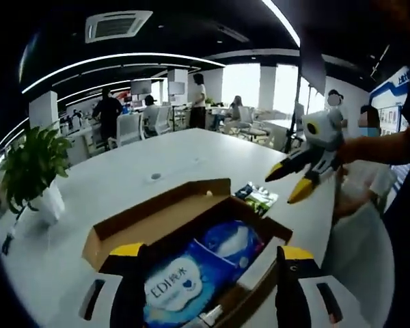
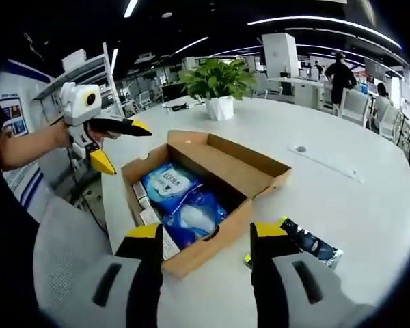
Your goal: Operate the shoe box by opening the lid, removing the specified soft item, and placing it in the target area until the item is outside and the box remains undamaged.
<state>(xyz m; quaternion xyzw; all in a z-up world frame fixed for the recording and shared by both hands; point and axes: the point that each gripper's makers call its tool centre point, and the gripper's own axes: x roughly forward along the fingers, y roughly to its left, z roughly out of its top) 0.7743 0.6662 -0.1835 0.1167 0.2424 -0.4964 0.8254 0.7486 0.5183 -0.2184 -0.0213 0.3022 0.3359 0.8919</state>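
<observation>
Shoe box (image 2: 212,184) is sitting open on the white table (image 2: 328,198), blue soft pack (image 2: 181,201) lying inside, removal pending. Left gripper (image 1: 215,273) and right gripper (image 2: 201,263) are hovering released, grasping nothing.

My left gripper (image 1: 208,287) has two black jaws capped with yellow tips, set in a pale grey body with dark oval slots on each side. My right gripper (image 2: 206,263) is built alike: black jaws, yellow tips, grey housing, oval slots. Seen from outside, each has a white head and yellow-tipped black jaws.
</observation>
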